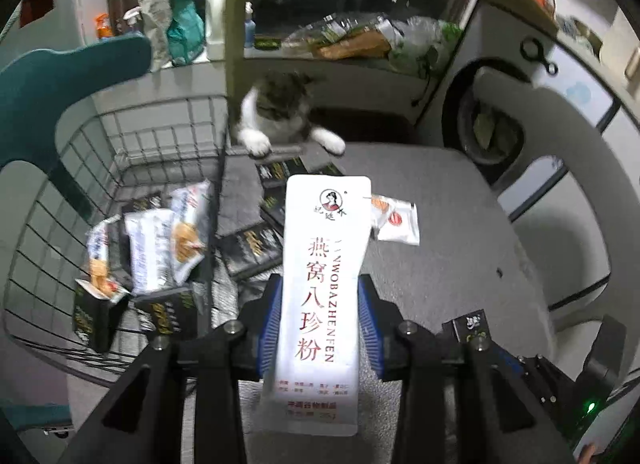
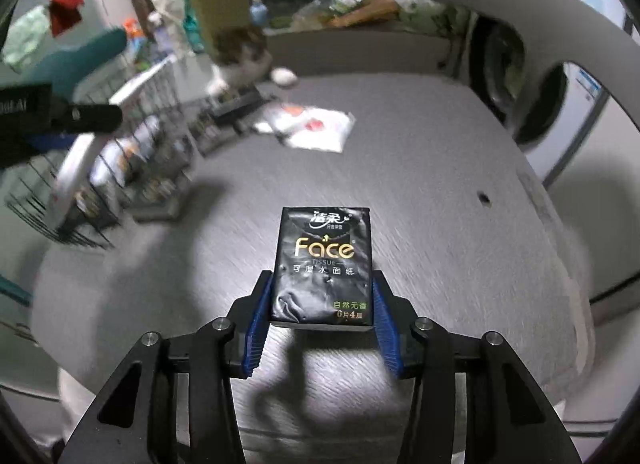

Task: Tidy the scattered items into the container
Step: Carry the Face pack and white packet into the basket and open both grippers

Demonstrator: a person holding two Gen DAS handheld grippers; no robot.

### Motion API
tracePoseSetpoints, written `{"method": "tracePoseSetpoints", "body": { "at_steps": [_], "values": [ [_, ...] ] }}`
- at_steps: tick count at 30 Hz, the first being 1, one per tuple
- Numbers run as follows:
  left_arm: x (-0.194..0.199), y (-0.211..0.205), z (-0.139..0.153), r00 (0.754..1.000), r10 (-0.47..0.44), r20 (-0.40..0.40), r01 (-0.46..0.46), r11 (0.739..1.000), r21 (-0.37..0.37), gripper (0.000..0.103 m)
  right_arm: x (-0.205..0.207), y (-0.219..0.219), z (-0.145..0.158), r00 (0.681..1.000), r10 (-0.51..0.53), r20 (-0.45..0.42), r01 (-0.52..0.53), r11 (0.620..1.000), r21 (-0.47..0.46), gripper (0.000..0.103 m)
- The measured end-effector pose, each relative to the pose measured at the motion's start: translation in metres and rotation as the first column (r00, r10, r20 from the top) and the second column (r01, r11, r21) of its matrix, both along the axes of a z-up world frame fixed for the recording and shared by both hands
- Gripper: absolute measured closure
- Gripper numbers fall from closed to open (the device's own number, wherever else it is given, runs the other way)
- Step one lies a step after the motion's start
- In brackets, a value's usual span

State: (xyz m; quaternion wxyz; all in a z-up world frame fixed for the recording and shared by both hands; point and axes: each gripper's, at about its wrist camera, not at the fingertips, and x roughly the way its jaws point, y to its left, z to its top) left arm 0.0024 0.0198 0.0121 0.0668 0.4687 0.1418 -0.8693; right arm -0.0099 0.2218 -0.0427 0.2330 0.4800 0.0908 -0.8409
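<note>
While the left gripper (image 1: 320,328) clamps a white sachet (image 1: 326,264), the right gripper's (image 2: 322,328) jaws — half-closed — pinch a black tissue pack (image 2: 324,264).

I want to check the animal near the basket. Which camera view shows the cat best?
The left wrist view: the cat is central, both white paws on the table edge. The right wrist view shows only a small blur.
</note>
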Motion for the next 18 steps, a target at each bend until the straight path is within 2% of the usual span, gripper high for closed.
{"method": "tracePoseSetpoints", "body": {
  "at_steps": [4,10,13,18],
  "values": [
    [0.008,-0.031,0.027,0.997,0.065,-0.036,-0.066,0.997,-0.030,0.062,-0.007,-0.035,0.037,0.996,0.082,-0.042,-0.085,0.993,-0.077,0.056],
    [0.028,-0.093,0.035,0.980,0.196,-0.018,-0.197,0.978,-0.061,0.062,-0.014,-0.125,0.079,0.964,0.254,-0.081,-0.264,0.952,-0.154,0.056],
    [0.040,-0.114,0.029,0.971,0.240,0.005,-0.239,0.969,-0.064,0.062,-0.018,-0.170,0.080,0.940,0.339,-0.043,-0.341,0.920,-0.192,0.056],
    [0.054,-0.136,0.018,0.960,0.278,0.032,-0.275,0.959,-0.069,0.062,-0.014,-0.223,0.069,0.913,0.408,-0.005,-0.402,0.898,-0.178,0.056]
  ]
}}
